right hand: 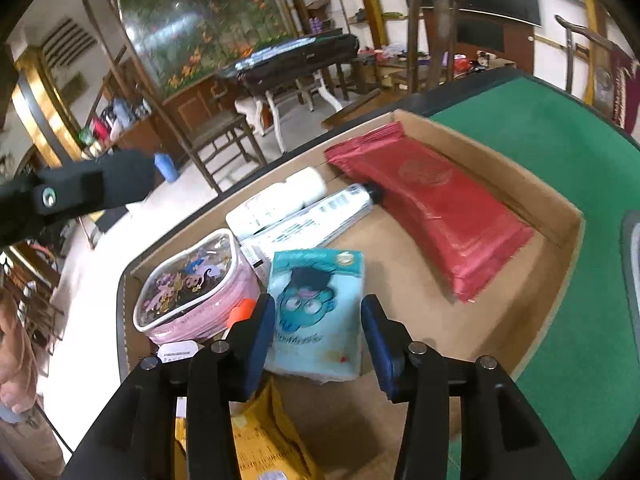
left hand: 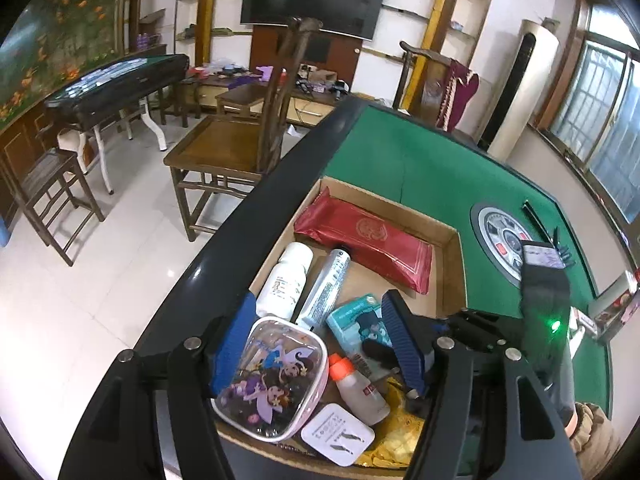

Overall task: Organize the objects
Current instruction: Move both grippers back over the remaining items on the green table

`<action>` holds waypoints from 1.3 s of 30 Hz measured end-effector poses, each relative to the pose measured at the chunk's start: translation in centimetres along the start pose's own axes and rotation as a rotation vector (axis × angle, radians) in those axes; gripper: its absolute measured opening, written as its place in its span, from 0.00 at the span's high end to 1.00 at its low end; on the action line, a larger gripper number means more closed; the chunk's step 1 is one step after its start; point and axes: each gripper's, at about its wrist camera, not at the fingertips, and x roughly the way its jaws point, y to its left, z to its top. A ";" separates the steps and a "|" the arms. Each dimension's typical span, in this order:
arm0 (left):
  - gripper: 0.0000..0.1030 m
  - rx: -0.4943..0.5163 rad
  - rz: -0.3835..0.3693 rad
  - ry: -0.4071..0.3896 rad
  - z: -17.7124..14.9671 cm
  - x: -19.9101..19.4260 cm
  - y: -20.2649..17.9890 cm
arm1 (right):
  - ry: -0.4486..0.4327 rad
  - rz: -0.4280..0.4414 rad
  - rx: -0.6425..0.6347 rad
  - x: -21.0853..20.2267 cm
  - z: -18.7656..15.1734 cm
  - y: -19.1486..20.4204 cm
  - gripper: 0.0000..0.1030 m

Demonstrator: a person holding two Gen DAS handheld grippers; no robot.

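- Blue-padded left gripper (left hand: 316, 344) hangs over the cardboard box (left hand: 452, 264), jaws spread, holding nothing; the cartoon pouch (left hand: 272, 380) lies below them in the box's near corner.
- Right gripper (right hand: 318, 344) stands part-open astride the blue tissue pack (right hand: 316, 312); pads apart from it.
- Red packet (right hand: 436, 212) lies along the box's far wall.
- White bottle (left hand: 286, 280) and silver tube (left hand: 328, 288) lie side by side, between packet and pouch.
- Box sits on the green table (left hand: 420, 168).
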 end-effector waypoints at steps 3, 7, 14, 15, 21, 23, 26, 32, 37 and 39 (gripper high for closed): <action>0.30 -0.002 -0.016 0.001 -0.7 -0.4 -0.5 | -0.053 -0.008 0.035 -2.4 -0.7 -0.5 0.25; 0.28 0.013 -0.028 0.013 -1.9 -0.2 -2.1 | -0.131 -0.029 0.067 -6.4 -2.3 -1.2 0.03; 0.21 -0.014 -0.139 0.099 -4.4 1.6 -5.2 | -0.194 -0.099 0.161 -11.9 -6.1 -4.4 0.00; 0.21 -0.031 -0.182 0.134 -4.8 2.1 -5.7 | -0.203 -0.105 0.175 -12.9 -6.9 -5.0 0.00; 0.19 0.045 -0.244 0.169 -6.1 2.0 -10.9 | -0.267 -0.239 0.254 -18.7 -11.8 -9.9 0.00; 0.19 0.099 -0.256 0.182 -6.6 2.2 -13.2 | -0.289 -0.269 0.308 -20.2 -13.0 -11.9 0.00; 0.19 0.188 -0.279 0.213 -7.4 3.0 -16.9 | -0.331 -0.293 0.417 -22.5 -14.8 -15.2 0.00; 0.19 0.289 -0.255 0.255 -9.2 5.5 -22.4 | -0.405 -0.166 0.703 -24.6 -17.9 -21.1 0.00; 0.19 0.314 -0.261 0.281 -10.1 7.1 -24.4 | -0.413 -0.092 0.747 -24.9 -18.3 -21.8 0.00; 0.19 0.316 -0.276 0.296 -10.4 7.5 -24.8 | -0.405 -0.077 0.735 -24.8 -18.1 -21.5 0.00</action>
